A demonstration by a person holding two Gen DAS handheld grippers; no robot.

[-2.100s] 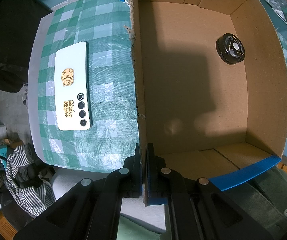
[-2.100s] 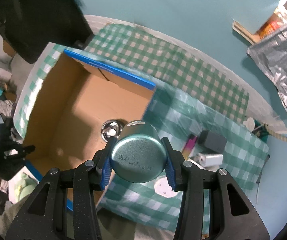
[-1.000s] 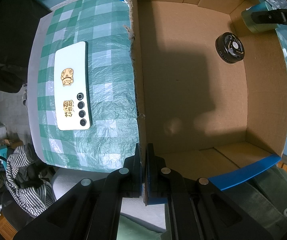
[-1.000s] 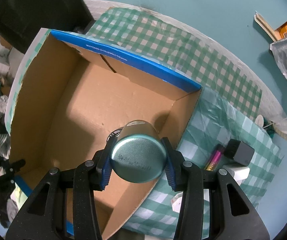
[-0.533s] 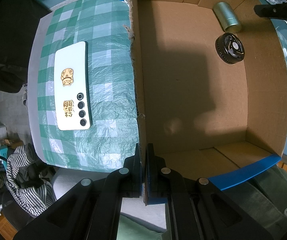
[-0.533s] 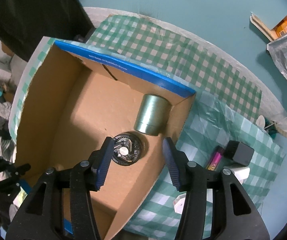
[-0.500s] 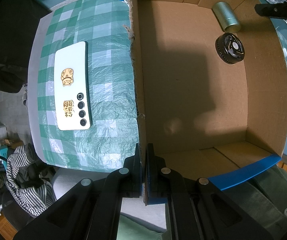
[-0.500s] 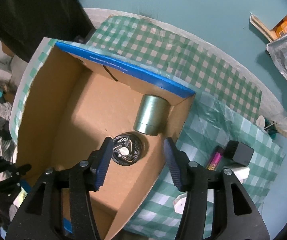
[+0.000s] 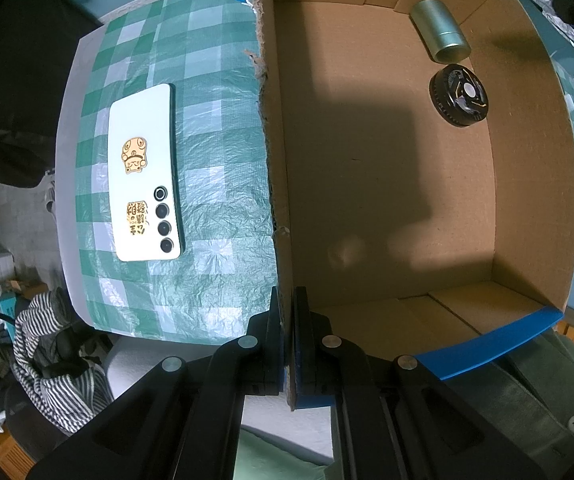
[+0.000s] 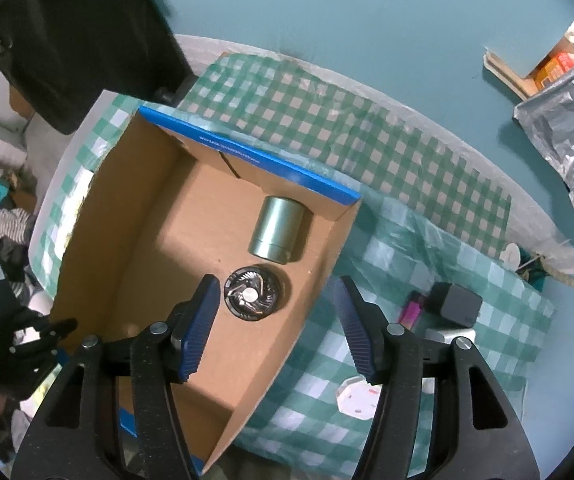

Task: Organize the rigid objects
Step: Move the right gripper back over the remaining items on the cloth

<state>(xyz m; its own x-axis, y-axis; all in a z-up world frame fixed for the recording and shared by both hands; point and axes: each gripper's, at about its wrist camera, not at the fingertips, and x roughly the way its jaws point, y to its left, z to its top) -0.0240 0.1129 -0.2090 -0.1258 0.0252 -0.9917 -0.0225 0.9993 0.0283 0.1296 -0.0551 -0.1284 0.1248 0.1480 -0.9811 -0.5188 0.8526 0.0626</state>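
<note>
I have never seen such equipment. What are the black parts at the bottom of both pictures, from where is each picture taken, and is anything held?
They are hand-held grippers; a person carries one in each hand, each with a camera looking along its fingers. In the left view, the left gripper is shut on the cardboard box wall. In the right view, the right gripper hangs open and empty above the box; its jaws have just been opening. Inside lie a green metal cylinder and a black finned disc. A white phone lies on the checked cloth.

We note white block (image 10: 449, 336) and white polygonal item (image 10: 357, 402) partly behind right gripper (image 10: 277, 322) finger. Print on cardboard box (image 10: 247, 360) blue rim unreadable. Foil bag (image 10: 567, 120) cut by right edge.
</note>
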